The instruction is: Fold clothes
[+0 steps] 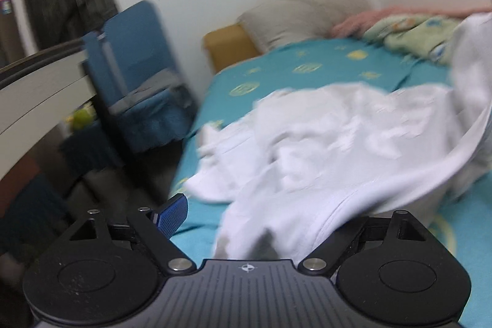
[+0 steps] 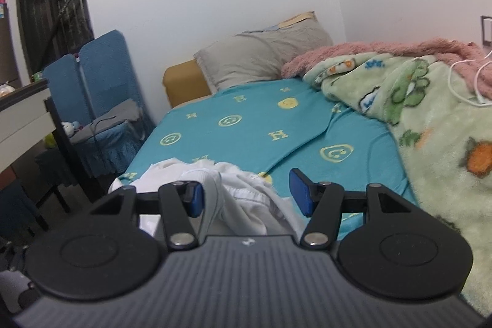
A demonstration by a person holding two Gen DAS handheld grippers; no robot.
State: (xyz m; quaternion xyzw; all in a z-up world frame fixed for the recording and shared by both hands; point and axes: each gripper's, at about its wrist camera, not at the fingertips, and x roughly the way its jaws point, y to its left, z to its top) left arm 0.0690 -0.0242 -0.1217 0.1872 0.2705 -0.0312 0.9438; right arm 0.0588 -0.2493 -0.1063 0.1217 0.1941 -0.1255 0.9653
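Cable [image 2: 461,82] in right view only

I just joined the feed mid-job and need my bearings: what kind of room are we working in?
Most likely a home bedroom. The crumpled white garment lies on a bed with a turquoise smiley-print sheet, a grey pillow sits at its head against the wall, and a green cartoon fleece blanket is heaped alongside.

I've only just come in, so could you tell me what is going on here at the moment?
A person holding a gripper in each hand is working on a crumpled white garment lying on a bed with a teal sheet. The right gripper is open, with cloth bunched between its fingers. The left gripper also looks open, the cloth draped over one side. The left view is blurred. Nothing looks folded yet.
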